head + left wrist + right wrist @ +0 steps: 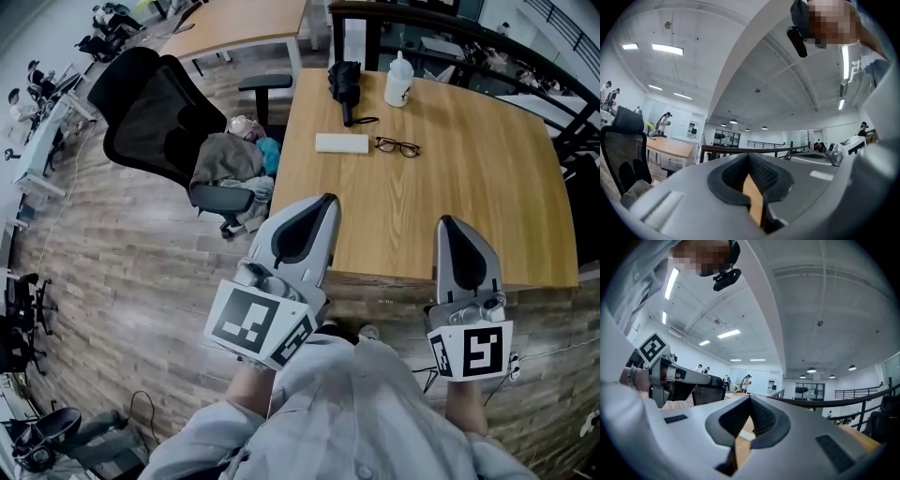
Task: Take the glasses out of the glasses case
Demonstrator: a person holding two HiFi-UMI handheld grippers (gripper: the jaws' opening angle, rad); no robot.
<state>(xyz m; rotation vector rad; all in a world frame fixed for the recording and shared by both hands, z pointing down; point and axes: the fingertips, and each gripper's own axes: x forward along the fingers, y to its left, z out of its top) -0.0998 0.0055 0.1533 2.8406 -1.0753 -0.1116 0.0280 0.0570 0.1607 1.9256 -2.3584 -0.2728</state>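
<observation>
Hovering at the table's (487,197) near edge, the left gripper (327,200) and right gripper (445,223) are both pinched closed and empty. The glasses (397,147) lie just beside the case (342,142), well ahead; a reach with closed jaws could shove them.

Glasses (397,147): black frame. Glasses case (342,142): white. Table (469,192): light wood grain. Chair (150,112): black. Left gripper (326,202), right gripper (447,225): grey, black-and-white square markers. Floor (141,272): grey-brown planks.
</observation>
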